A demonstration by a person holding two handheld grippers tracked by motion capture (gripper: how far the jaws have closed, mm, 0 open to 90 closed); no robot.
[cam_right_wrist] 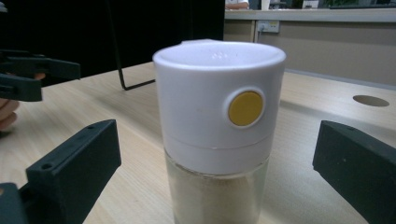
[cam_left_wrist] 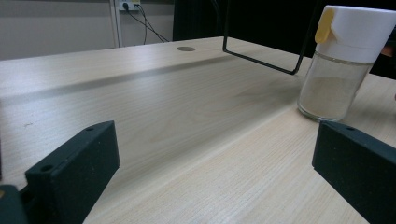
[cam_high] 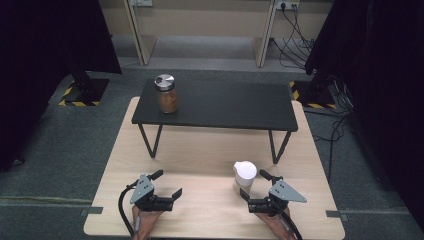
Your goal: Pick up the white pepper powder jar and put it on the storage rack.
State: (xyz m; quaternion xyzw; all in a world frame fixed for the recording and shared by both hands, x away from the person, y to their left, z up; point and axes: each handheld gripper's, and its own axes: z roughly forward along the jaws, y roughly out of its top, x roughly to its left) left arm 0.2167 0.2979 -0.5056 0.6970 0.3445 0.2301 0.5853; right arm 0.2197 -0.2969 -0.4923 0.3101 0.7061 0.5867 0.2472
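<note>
One jar (cam_high: pixel 166 93) on black shelf (cam_high: pixel 225 107).

We see a light wooden table (cam_high: pixel 200 150) centre frame, with a low black shelf (cam_high: pixel 225 105) on thin metal legs across its upper part. A glass jar with a silver lid (cam_high: pixel 166 93), brownish contents, stands upright at the shelf's left end. Lower right of centre, a white-capped shaker (cam_high: pixel 244 176) stands on the tabletop. The right gripper (cam_high: pixel 258 187) sits just below it, jaws spread, apparently either side of the shaker's base, contact unclear. The left gripper (cam_high: pixel 166 183) at lower left has its jaws spread over bare wood. Cables (cam_high: pixel 295 37) lie upper right.
</note>
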